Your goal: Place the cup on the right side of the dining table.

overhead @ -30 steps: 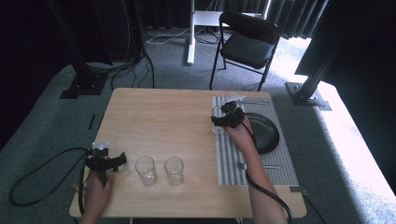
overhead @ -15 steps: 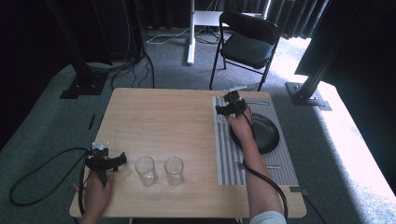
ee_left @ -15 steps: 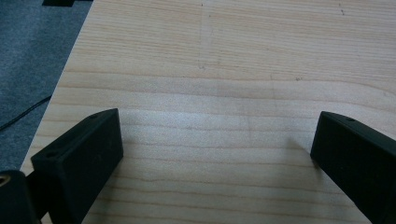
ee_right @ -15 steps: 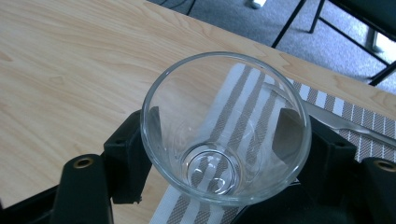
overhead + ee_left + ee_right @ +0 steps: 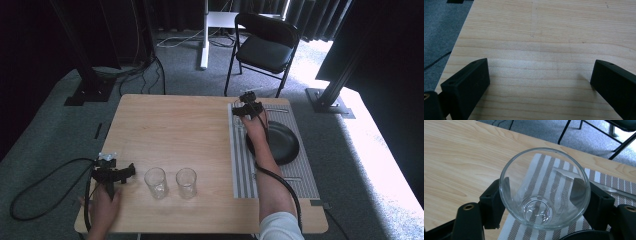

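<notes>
**Me:** Glass (image 5: 545, 188) sits between the jaws of my right gripper (image 5: 248, 111), at the far left corner of the striped mat (image 5: 295, 172), upright, mouth open to the camera. Both jaws sit against its wall, so I read it as gripped. Whether its base is on the mat or just off it, I cannot tell.

**Partner:** Left side?

**Me:** Left gripper (image 5: 112, 173) rests near the table's (image 5: 175, 130) near-left corner, jaws spread wide, nothing between them but bare wood. Two more glasses (image 5: 155, 182) stand just beside it, side by side, apart from each other.

**Partner:** Risks?

**Me:** Smooth flared wall, hard flat jaws; my guess is it could slip downward or tip if I tilt my wrist. The dark plate (image 5: 281, 141) lies near my forearm, so a careless pull back may clip it. Squeezing harder risks cracking thin glass.
</notes>
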`<state>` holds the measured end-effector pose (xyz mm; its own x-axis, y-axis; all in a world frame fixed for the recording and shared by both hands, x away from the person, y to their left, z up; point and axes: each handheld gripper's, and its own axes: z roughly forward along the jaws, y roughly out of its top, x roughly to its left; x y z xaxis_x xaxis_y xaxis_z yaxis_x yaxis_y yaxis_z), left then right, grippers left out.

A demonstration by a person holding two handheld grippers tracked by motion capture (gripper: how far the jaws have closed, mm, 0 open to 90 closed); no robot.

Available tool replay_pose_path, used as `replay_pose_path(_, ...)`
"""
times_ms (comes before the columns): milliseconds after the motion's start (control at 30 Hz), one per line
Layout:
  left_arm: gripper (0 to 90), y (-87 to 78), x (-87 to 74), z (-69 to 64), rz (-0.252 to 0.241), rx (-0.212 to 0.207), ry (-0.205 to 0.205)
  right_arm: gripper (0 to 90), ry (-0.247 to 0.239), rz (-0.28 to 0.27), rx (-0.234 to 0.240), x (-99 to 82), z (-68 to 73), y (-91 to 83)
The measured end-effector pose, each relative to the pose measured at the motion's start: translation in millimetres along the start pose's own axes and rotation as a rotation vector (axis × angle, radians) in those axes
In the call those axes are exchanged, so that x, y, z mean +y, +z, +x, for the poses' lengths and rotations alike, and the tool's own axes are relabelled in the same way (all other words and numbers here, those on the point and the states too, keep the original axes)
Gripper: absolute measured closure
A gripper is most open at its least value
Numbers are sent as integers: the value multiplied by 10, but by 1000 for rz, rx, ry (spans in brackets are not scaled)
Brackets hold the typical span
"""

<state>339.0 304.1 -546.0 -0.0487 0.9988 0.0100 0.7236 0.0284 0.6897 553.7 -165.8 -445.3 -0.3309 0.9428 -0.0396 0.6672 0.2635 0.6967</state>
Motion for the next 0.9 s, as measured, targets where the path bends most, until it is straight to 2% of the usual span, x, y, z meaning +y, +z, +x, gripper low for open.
replay_pose_path(233,26,0,0,0,0,0,0,285,10,15,-8,10,-72,87)
replay_pose_path(467,26,-1,-1,-2,0,1,-2,285,20,39,-11,-25,-86,195)
replay_pose_path(700,26,-1,-1,-2,0,1,-1,284,35,32,-5,-44,-98,191)
replay_pose_path(767,26,-1,-1,-2,0,1,-1,279,83,36,13,-61,-140,183)
replay_pose_path(900,26,-1,-1,-1,0,1,-1,247,96,40,30,-88,-157,157)
